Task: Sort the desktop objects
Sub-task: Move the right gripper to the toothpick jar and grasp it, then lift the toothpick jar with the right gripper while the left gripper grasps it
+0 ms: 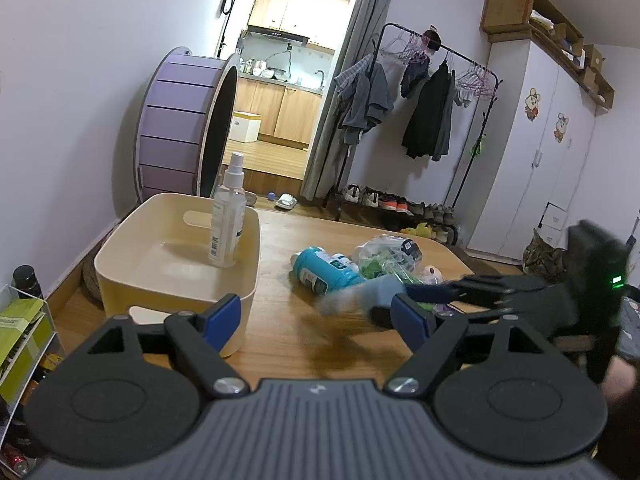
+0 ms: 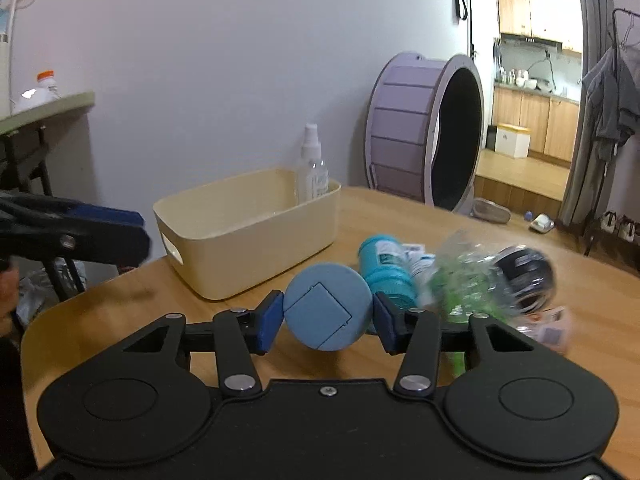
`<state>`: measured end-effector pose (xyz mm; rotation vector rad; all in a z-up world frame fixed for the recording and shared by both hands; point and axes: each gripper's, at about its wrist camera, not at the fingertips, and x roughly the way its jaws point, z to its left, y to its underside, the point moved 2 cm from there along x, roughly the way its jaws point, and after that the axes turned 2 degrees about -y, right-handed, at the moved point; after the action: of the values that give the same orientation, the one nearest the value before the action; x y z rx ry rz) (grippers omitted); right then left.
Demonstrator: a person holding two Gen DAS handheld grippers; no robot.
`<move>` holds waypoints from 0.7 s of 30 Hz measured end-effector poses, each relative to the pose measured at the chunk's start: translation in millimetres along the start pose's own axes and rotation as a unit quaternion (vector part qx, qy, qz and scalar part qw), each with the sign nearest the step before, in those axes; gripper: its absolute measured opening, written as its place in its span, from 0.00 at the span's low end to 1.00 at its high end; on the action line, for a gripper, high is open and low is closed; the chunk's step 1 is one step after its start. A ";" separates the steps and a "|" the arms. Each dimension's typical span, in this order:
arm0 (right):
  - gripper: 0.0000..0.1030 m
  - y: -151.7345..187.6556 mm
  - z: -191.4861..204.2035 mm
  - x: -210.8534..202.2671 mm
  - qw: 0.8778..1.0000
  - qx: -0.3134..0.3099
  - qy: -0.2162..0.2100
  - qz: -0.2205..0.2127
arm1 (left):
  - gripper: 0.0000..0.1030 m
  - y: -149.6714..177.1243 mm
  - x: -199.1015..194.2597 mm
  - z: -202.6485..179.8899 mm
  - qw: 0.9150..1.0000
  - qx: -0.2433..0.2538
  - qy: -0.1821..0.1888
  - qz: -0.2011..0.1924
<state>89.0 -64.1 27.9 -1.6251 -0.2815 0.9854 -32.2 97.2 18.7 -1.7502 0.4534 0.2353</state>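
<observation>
We are mid-carry: our right gripper (image 2: 328, 322) clamps a round light-blue container (image 2: 328, 306) above the wooden table (image 2: 400, 208), and next we judge it must travel left into the cream bin (image 2: 240, 236), clearing the spray bottle (image 2: 312, 170) standing inside. Our left gripper (image 1: 316, 320) hangs wide open and empty near the bin. The teal bottle (image 2: 386, 270) and crinkled plastic bag (image 2: 464, 276) remain on the table.

round blue object (image 2: 328, 306) clamped between pads; spray bottle (image 1: 227, 216) upright in cream bin (image 1: 176, 280); teal bottle (image 1: 324, 270), clear bag (image 1: 384, 258) lying on table.
</observation>
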 end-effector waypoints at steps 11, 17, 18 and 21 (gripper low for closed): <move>0.48 4.2 -13.9 6.2 0.999 0.026 -0.026 -0.015 | 0.79 3.3 13.7 -9.3 1.000 0.013 -0.008 0.014; 0.59 10.5 -23.9 -21.9 0.999 0.030 -0.015 -0.023 | 0.79 4.3 20.5 -17.6 0.999 0.028 -0.003 0.015; 0.60 12.2 -28.4 -28.7 0.999 0.035 -0.012 -0.024 | 0.79 4.5 21.7 -19.5 0.999 0.031 0.000 0.014; 0.66 18.4 -42.0 -49.7 0.998 0.052 -0.005 -0.033 | 0.79 5.8 27.2 -28.3 0.999 0.041 0.013 0.014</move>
<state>82.8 -131.2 33.1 -1.5086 -0.2843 0.9430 -12.5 64.0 9.3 -1.6694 0.5001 0.2108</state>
